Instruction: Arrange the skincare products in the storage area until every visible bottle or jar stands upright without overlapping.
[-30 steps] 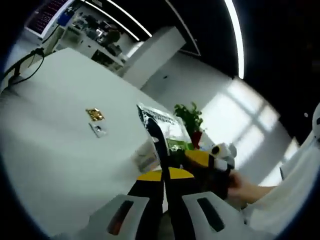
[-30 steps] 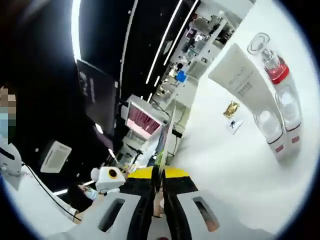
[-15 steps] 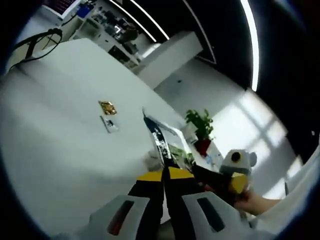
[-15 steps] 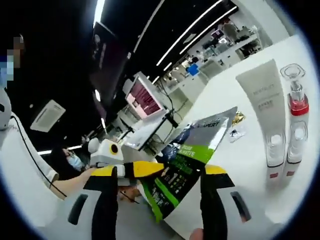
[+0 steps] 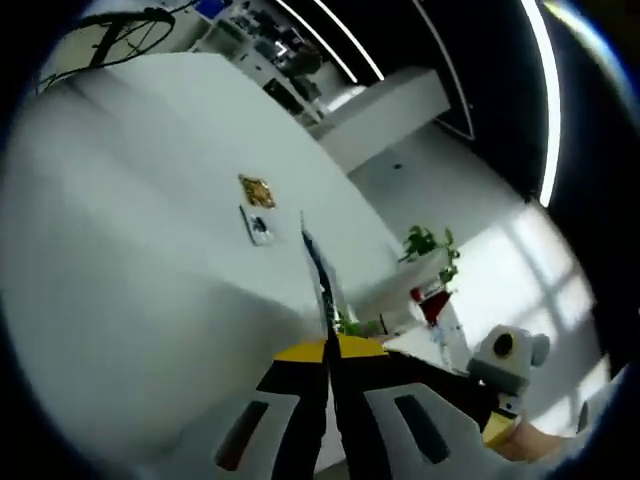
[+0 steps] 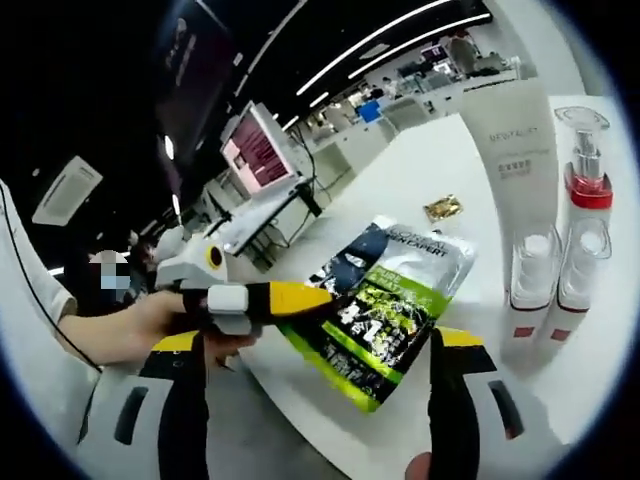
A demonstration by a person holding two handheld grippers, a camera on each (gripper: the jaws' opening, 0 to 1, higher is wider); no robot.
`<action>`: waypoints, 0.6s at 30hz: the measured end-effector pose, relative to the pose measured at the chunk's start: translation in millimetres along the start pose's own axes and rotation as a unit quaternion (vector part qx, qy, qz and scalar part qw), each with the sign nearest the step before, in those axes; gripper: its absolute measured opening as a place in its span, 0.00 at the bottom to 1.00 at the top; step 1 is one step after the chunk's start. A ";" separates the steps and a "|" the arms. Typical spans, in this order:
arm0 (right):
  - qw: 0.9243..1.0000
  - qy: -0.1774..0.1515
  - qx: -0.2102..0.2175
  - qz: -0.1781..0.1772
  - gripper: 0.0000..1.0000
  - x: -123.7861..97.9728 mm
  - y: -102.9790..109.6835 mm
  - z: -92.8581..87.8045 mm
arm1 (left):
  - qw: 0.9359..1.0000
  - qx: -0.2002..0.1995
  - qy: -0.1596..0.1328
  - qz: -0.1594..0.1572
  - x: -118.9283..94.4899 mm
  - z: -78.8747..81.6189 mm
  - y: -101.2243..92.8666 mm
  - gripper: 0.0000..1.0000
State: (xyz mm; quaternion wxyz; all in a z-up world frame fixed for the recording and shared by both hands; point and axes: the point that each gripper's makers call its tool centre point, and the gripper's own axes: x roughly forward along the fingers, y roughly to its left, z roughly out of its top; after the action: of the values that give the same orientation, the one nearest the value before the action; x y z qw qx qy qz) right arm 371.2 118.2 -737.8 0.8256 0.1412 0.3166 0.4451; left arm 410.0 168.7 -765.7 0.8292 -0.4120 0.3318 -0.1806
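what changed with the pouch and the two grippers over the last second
The right hand-held gripper, shut on the green-and-black foil pouch a second ago, has opened. The left hand-held gripper stays clamped on the pouch's edge. The white tube and red-collared pump bottle stay upright.

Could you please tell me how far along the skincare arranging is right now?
Done: the white tube, red-collared pump bottle and a smaller bottle stand upright together. In hand: the left gripper clamps the green-and-black sachet; the right gripper is open. Left: placing that sachet.
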 end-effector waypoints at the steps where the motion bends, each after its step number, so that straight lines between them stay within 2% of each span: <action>1: 1.000 0.000 0.001 -0.002 0.91 -0.6 -1.5 -1.6 | 1.000 -0.004 0.006 0.010 3.1 -2.7 5.6 0.00; 3: 1.000 0.009 0.009 -0.012 0.92 -3.4 -5.0 -6.0 | 1.000 -0.005 0.012 0.019 9.2 -6.0 14.4 0.00; 5: 1.000 0.013 0.005 -0.015 0.93 -7.5 -5.9 -7.6 | 0.998 -0.060 0.002 0.012 13.7 -5.2 14.5 0.00; 6: 1.000 0.013 0.002 -0.016 0.92 -10.7 -6.0 -7.3 | 0.998 -0.063 0.001 0.010 15.5 -5.3 15.8 0.00; 8: 1.000 0.013 -0.001 -0.019 0.92 -14.3 -6.6 -6.6 | 0.999 -0.046 0.005 0.024 19.3 -7.7 18.9 0.00; 18: 0.997 0.030 -0.048 -0.050 0.96 -34.8 -13.0 -7.4 | 0.998 -0.027 0.019 0.060 37.5 -24.8 22.3 0.00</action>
State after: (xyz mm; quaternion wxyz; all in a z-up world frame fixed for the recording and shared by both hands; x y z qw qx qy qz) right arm 360.8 81.9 -736.3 0.8425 0.0724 0.3267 0.4222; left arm 420.0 146.6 -809.5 0.8207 -0.4098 0.3766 -0.1290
